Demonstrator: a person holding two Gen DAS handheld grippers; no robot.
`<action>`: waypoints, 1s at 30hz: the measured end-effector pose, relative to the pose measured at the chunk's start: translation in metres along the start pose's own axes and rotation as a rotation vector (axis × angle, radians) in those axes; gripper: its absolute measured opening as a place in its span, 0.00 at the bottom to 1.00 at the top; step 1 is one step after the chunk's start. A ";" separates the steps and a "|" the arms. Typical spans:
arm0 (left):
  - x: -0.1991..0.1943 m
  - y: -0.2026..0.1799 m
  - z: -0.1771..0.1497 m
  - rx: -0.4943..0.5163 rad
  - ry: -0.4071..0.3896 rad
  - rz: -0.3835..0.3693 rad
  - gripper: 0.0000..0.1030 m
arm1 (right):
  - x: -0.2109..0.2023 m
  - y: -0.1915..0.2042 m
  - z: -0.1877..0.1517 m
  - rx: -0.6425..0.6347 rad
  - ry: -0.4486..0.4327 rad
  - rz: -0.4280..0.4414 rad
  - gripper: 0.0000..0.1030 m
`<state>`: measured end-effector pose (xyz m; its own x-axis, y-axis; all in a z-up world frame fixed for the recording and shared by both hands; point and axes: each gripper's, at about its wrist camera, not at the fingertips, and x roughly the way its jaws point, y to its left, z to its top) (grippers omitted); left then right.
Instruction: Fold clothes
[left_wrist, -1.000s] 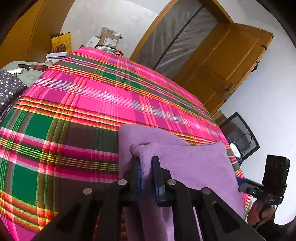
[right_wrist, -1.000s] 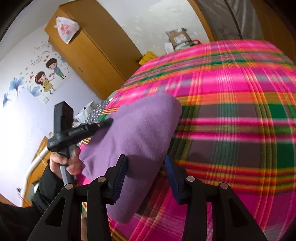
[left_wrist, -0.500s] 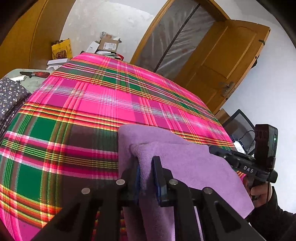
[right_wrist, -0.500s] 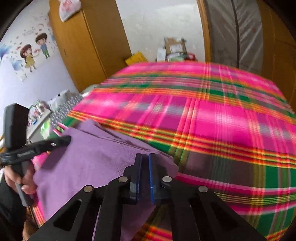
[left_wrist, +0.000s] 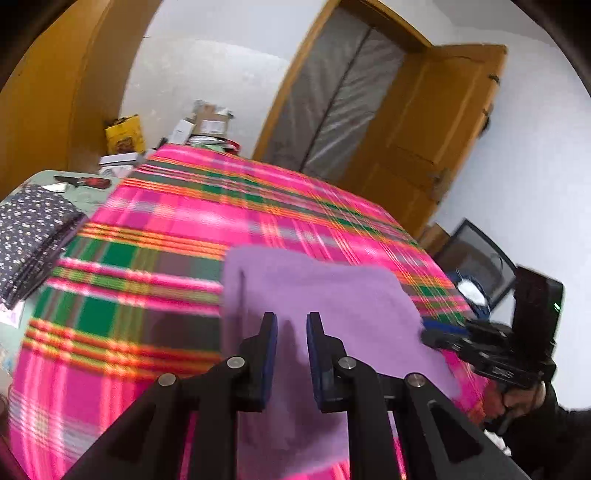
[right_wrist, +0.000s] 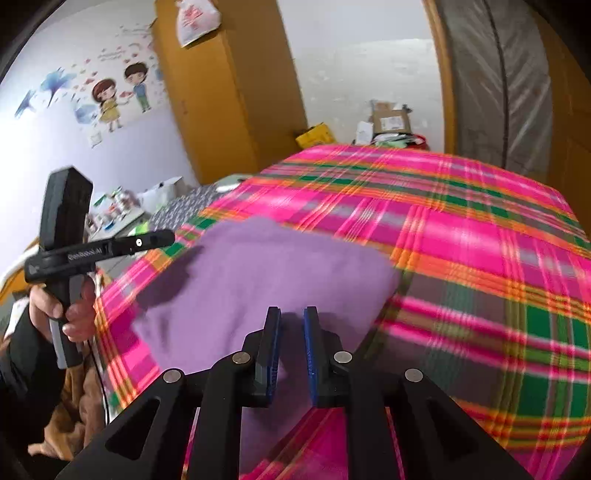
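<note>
**Purple fleece lies dead ahead of both pairs of jaws**

Purple fleece garment (left_wrist: 325, 306), folded into a thick pad, lies on the pink plaid bedspread (left_wrist: 177, 229) with its near edge running under both tools. Its longer side stretches crosswise, from one gripper to the other. The left gripper (left_wrist: 290, 325) stands narrowly parted over the fabric, pinching nothing I can make out. The right gripper (right_wrist: 291, 321) is opening, cloth below the pads, not squeezed. Neither hand looks nearer.
</note>
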<state>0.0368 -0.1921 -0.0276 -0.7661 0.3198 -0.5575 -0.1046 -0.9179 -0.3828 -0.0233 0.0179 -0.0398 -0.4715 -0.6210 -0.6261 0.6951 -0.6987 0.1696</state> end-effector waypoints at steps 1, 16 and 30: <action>0.005 -0.001 -0.006 0.006 0.015 0.002 0.15 | 0.006 0.000 -0.003 -0.011 0.020 -0.018 0.15; -0.005 0.003 -0.040 -0.013 0.031 0.054 0.13 | -0.024 0.013 -0.023 0.003 0.054 0.009 0.17; -0.024 -0.016 -0.037 -0.003 -0.012 0.080 0.12 | -0.020 0.019 -0.027 -0.035 0.095 0.002 0.17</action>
<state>0.0803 -0.1767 -0.0350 -0.7796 0.2424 -0.5774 -0.0409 -0.9397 -0.3394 0.0138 0.0270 -0.0443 -0.4180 -0.5846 -0.6953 0.7149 -0.6839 0.1452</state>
